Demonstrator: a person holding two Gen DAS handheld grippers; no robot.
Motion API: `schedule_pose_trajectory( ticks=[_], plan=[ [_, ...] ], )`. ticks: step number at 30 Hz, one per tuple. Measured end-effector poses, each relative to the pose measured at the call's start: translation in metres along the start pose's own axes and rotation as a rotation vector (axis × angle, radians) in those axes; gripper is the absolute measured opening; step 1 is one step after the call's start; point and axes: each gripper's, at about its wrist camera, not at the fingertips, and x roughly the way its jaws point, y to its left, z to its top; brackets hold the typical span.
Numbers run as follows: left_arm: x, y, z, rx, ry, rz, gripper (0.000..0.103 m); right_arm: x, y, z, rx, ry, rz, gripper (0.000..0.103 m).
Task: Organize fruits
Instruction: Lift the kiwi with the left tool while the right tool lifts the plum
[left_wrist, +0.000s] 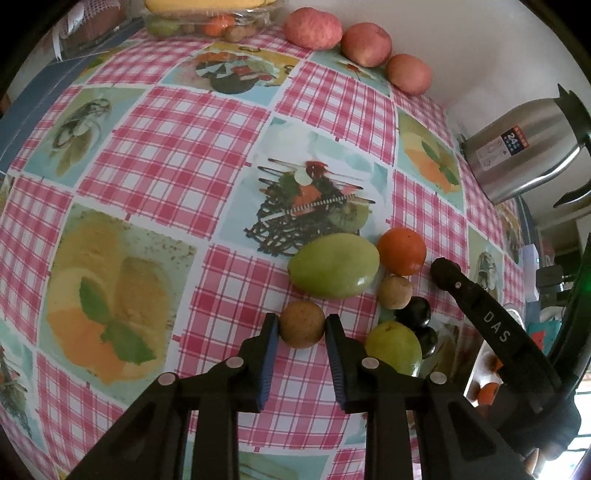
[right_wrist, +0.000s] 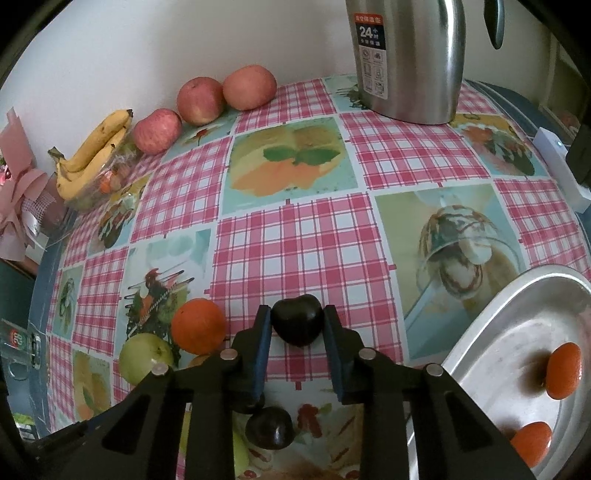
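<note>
Left wrist view only: left gripper (left_wrist: 302, 325) closed on a small tan round fruit (left_wrist: 302, 325), pads pressing both its sides – lower centre of frame; the right tool's black finger marked "DAS" (left_wrist: 480, 310) enters from the right.
Right wrist view only: right gripper (right_wrist: 297, 319) closed on a dark cherry (right_wrist: 297, 319), bottom centre; bananas (right_wrist: 92, 147) at far left; metal tray (right_wrist: 491, 332) at lower right.
Fruit cluster: large green fruit (left_wrist: 334, 266), orange (left_wrist: 402, 251), second tan fruit (left_wrist: 394, 291), dark cherries (left_wrist: 413, 312) and a smaller green fruit (left_wrist: 393, 347) lie close together on the checked tablecloth (left_wrist: 177, 147), right of the left tool.
Apples: three red apples (left_wrist: 365, 44) in a row along the wall, top of frame.
Tray contents: two small oranges (right_wrist: 563, 369) – well apart from the cluster.
Clear container: at upper left (left_wrist: 207, 22), mixed small fruit inside, bananas on top.
Flask: steel thermos (right_wrist: 406, 59) upright, top right.
Loose cherry: a second one (right_wrist: 269, 428) on the cloth beneath the right tool.
</note>
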Motion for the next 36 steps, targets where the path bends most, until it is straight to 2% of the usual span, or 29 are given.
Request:
schedule_pose_trajectory(
  ticks=[15, 36],
  plan=[
    [-0.024, 0.0, 0.003, -0.01, -0.055, -0.031, 0.027, -0.017, -0.002, 0.002, 0.033, -0.02, 0.019, 0.029],
    [-0.066, -0.006, 0.006, -0.01, -0.152, -0.097, 0.028, -0.079, 0.003, -0.007, 0.019, -0.081, 0.024, 0.029]
  ],
)
